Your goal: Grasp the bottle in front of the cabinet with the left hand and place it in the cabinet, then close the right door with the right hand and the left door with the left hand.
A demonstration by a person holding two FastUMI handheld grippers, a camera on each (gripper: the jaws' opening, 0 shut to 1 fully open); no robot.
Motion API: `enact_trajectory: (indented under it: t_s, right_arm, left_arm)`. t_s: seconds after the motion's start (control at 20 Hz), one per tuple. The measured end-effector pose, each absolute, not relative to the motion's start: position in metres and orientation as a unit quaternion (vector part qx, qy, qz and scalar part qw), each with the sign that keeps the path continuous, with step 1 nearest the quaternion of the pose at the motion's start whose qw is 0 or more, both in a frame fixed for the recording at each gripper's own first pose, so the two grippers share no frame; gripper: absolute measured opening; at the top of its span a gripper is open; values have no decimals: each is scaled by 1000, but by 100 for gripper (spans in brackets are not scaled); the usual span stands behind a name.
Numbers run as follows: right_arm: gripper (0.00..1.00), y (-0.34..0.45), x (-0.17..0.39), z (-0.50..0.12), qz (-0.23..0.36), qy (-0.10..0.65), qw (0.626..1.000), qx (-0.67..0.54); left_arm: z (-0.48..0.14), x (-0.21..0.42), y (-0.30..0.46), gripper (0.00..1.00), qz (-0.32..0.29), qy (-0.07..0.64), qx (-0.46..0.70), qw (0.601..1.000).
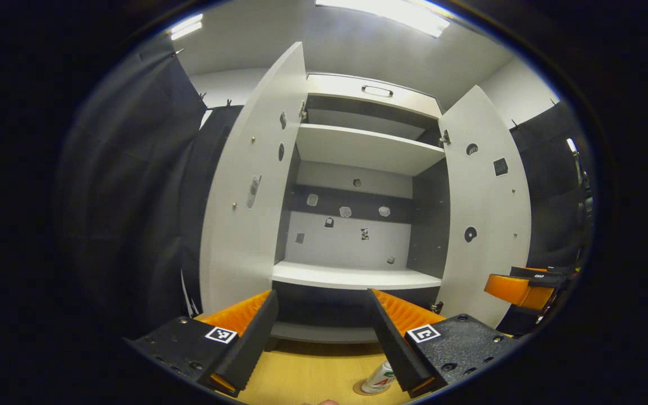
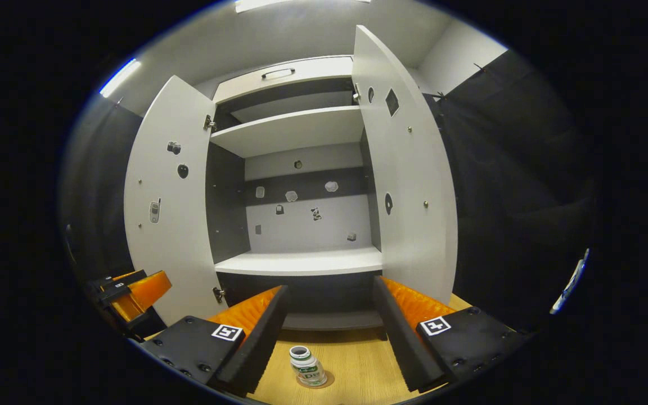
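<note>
A small white bottle with a green label and no cap stands upright on the wooden floor in front of the cabinet. In the left gripper view the bottle peeks out beside my right finger, low at the frame's bottom. The tall white cabinet has both doors swung wide; its left door and right door stand open, and the shelves are bare. My left gripper is open, held above and short of the bottle. My right gripper is open too, with the bottle below its fingers.
Black cloth walls close in on both sides. The other gripper shows at the right edge of the left gripper view and at the left edge of the right gripper view. The wooden floor lies before the cabinet.
</note>
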State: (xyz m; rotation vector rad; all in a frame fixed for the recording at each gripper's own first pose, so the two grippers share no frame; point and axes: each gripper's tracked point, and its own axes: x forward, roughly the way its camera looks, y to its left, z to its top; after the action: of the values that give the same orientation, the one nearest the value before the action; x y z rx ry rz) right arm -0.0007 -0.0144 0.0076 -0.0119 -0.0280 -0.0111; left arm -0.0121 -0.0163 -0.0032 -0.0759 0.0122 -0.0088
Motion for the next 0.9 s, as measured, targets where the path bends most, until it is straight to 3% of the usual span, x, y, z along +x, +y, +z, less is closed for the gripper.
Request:
enact_trajectory:
  t_s: [0.4, 0.65, 0.9]
  right_arm:
    - [98, -59, -33, 19, -60, -32, 998, -8]
    - [98, -82, -54, 5, -75, -16, 997, 12]
    - [98, -98, -60, 4, -91, -13, 996, 12]
  left_arm:
    - [-107, 19, -148, 95, -163, 94, -101, 977]
    - [-214, 22, -175, 95, -162, 162, -98, 969]
    - [-277, 18, -177, 95, -159, 200, -69, 964]
